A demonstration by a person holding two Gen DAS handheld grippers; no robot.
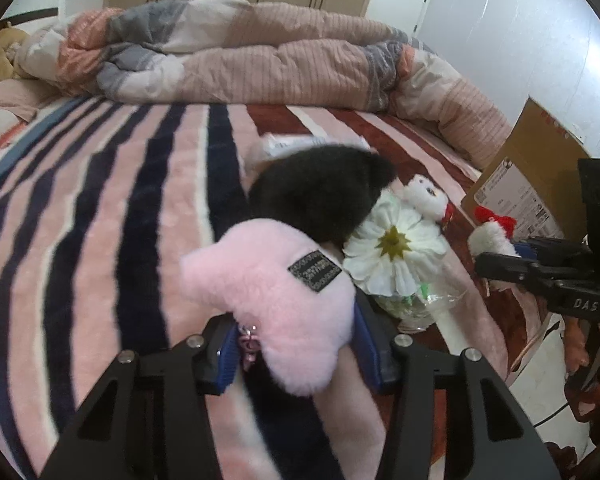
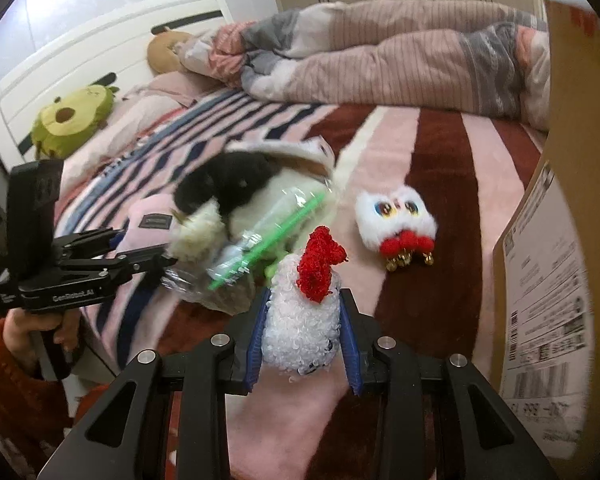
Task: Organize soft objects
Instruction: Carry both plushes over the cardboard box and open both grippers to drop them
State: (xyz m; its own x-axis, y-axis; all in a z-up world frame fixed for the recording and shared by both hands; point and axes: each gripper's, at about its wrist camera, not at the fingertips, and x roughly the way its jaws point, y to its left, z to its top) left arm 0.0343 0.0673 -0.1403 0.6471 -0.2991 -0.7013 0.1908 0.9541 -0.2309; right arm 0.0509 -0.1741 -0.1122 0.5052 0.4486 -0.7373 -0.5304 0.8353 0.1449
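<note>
L gripper [image 1: 296, 344] clamped on pink plush [image 1: 276, 304], long axis up-left; R gripper [image 2: 304, 340] on upright white chick [image 2: 302, 320].

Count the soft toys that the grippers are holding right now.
2. The pink plush is clamped in the left gripper; the white curly plush with a red crest is in the right gripper.

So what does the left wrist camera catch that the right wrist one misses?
Only the left view shows the flower's open white petals face-on. Only the right view shows the green avocado-shaped plush by the white headboard. Both share the fluffy pink plush shut in the left gripper, the curly white toy with a red tuft in the right gripper, the black plush and the cardboard box.
</note>
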